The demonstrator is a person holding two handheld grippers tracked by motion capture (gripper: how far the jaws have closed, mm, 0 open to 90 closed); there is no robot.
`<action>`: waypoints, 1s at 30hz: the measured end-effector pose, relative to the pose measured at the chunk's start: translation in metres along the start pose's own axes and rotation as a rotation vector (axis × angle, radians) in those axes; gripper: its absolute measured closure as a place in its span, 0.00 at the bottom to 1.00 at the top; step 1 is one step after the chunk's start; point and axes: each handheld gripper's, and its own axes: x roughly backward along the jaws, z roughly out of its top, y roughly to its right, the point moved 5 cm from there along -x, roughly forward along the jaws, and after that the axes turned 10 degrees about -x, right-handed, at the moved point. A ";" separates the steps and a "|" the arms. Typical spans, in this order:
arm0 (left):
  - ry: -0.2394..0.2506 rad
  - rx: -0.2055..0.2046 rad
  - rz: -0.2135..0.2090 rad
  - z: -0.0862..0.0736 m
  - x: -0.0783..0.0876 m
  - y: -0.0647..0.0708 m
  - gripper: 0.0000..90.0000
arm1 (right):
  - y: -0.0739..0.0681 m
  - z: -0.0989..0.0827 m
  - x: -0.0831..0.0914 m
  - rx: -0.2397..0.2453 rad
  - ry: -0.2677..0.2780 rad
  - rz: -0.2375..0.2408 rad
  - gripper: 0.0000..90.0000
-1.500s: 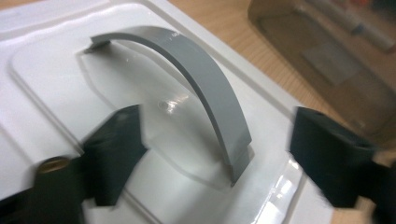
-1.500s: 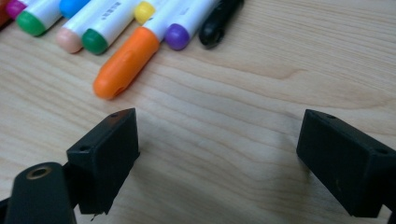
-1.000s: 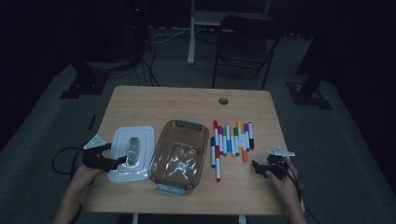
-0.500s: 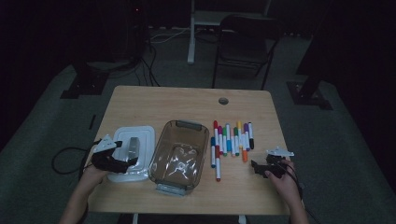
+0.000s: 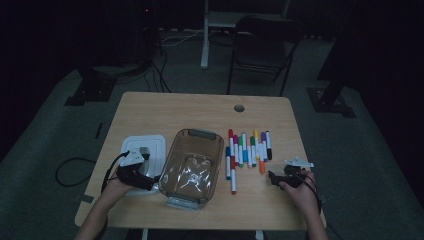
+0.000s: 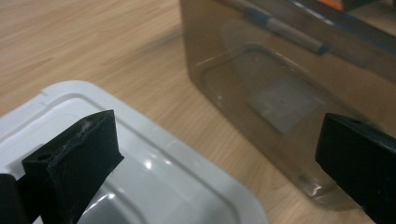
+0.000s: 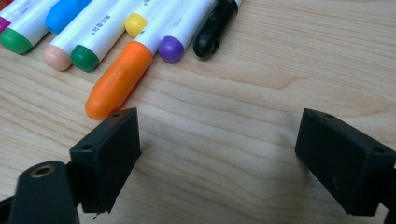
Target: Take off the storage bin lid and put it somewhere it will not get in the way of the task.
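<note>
1. Markers [image 5: 246, 152]: a row of capped felt pens lies side by side on the table's right half, just right of the tub; the orderly line keeps each easy to pick singly. The orange marker [image 7: 119, 79] lies nearest the right gripper.
2. Right gripper [image 5: 281, 178]: jaws spread wide, holding nothing, low over bare wood just short of the marker caps; likely poised for a first pick.
3. Clear tub [image 5: 192, 166]: open and empty at table centre, presumably the destination.
4. White lid [image 5: 144, 150]: lies flat just left of the tub, set aside so the mouth stays free.
5. Left gripper [image 5: 141, 175]: jaws wide, empty, over the lid's near corner beside the tub wall.
6. Table [image 5: 190, 110]: pale wood grain, with a cable hole near the far edge.
7. Room: dim, grey carpet, a folding chair [image 5: 260, 45] and cables behind.
</note>
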 end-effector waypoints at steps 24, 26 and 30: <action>0.015 -0.026 -0.060 0.024 -0.022 0.062 0.00 | 0.003 0.003 -0.003 0.035 -0.004 0.034 0.15; 0.018 -0.020 -0.056 0.026 -0.025 0.066 0.00 | 0.002 0.004 -0.003 0.039 -0.007 0.037 0.14; 0.019 -0.013 -0.051 0.030 -0.029 0.075 0.00 | 0.002 0.004 -0.003 0.041 -0.008 0.040 0.14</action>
